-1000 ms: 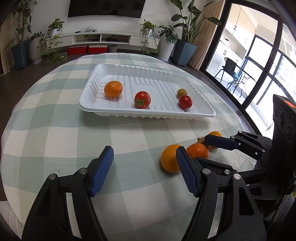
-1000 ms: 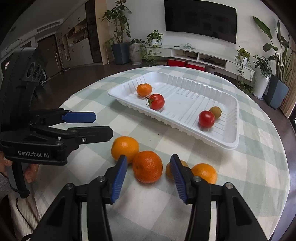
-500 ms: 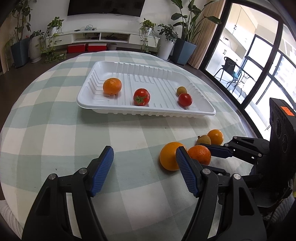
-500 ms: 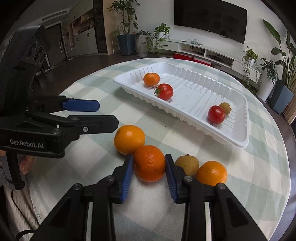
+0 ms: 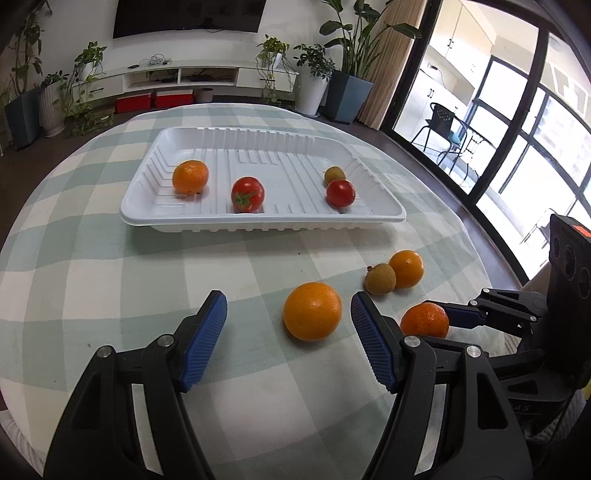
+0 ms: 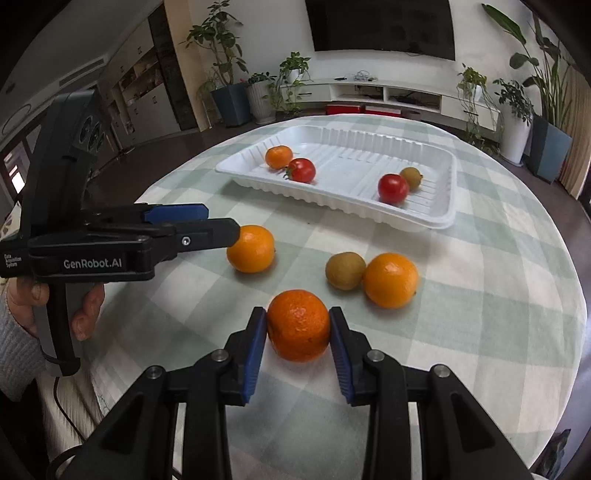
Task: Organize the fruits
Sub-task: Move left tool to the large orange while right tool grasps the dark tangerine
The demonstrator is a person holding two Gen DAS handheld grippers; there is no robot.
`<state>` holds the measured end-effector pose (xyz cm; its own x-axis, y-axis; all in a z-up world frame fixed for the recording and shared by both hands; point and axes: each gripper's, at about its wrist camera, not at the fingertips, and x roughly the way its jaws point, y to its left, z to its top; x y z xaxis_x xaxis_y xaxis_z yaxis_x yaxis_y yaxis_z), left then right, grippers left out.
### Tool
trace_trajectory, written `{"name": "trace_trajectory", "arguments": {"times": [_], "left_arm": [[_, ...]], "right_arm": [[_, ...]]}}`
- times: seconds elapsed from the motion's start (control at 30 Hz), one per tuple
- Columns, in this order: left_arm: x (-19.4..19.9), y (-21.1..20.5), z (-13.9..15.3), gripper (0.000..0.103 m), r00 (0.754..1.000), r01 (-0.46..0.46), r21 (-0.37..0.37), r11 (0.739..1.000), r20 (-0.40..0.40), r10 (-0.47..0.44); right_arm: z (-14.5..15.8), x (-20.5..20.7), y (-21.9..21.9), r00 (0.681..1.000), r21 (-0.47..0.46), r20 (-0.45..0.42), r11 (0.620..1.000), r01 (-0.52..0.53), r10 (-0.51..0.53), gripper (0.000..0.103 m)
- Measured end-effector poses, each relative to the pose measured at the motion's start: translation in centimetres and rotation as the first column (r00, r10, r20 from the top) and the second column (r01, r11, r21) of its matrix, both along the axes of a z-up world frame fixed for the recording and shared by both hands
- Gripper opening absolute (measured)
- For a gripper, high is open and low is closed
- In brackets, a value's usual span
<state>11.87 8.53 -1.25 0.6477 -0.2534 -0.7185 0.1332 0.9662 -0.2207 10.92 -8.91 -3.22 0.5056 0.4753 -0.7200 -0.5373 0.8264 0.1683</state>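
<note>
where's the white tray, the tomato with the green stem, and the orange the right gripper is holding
white tray (image 5: pixel 258 224), left wrist view, near front rim
tomato with the green stem (image 5: pixel 248 193), left wrist view, middle of its red skin
held orange (image 6: pixel 298 324), right wrist view, centre of the peel

A round counter (image 5: pixel 110 280) under a pale green and white checked cloth fills the foreground. Beyond its far edge a black flat television (image 6: pixel 380 27) hangs on the white wall above a long, low white media shelf (image 5: pixel 184 75) holding two red boxes (image 5: pixel 153 101). Potted green plants (image 5: pixel 314 85) stand along that wall, one in a tall blue planter (image 5: pixel 349 96). Past the counter's right edge, dark-framed glass doors (image 5: pixel 517 122) show a black chair (image 5: pixel 441 127) outside.
</note>
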Motion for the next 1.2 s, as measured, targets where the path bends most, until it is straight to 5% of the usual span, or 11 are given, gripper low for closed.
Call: {"name": "trace_trajectory", "arguments": {"times": [0.43,0.7,1.2], "left_arm": [[1.6,-3.0,-0.6,0.068,0.995,0.095,0.042,0.995,-0.026,-0.094],[2.5,-2.9,-2.9,0.041,0.991,0.094,0.018,0.995,-0.094,-0.092],[2.2,-1.8,-3.0,0.036,0.994,0.07,-0.023,0.997,-0.084,-0.072]], "right_arm": [[0.6,0.1,-2.2,0.997,0.05,0.01,0.996,0.076,-0.077,0.037],[0.4,0.2,-2.4,0.996,0.055,0.003,0.995,0.087,-0.088,0.037],[0.0,0.1,-2.1,0.997,0.067,-0.016,0.994,0.083,-0.082,0.037]]}}
